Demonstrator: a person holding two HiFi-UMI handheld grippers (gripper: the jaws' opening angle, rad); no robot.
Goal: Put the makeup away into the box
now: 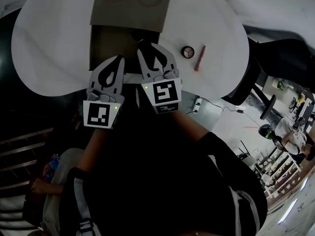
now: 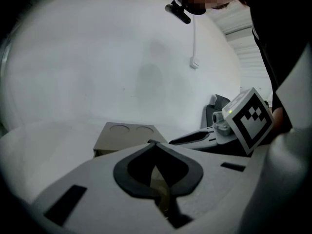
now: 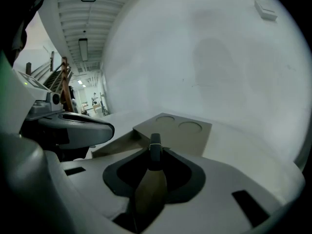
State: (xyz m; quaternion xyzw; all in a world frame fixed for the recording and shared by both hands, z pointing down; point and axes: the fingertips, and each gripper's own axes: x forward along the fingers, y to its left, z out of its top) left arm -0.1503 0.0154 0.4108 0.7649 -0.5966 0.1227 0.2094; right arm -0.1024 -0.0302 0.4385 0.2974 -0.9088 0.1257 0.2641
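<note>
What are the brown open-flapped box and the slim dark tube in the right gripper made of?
Brown box: probably cardboard, matte; thin flat flap, two circles marked. Slim dark tube, clamped in the right gripper: probably plastic, smooth with faint sheen, thin pale band; unsure.

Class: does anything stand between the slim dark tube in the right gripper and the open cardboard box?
Nothing visible does. The right gripper holds the slim dark tube at the cardboard box's open mouth. The lid lies folded back beyond it, and the left gripper sits to one side, out of the way.
</note>
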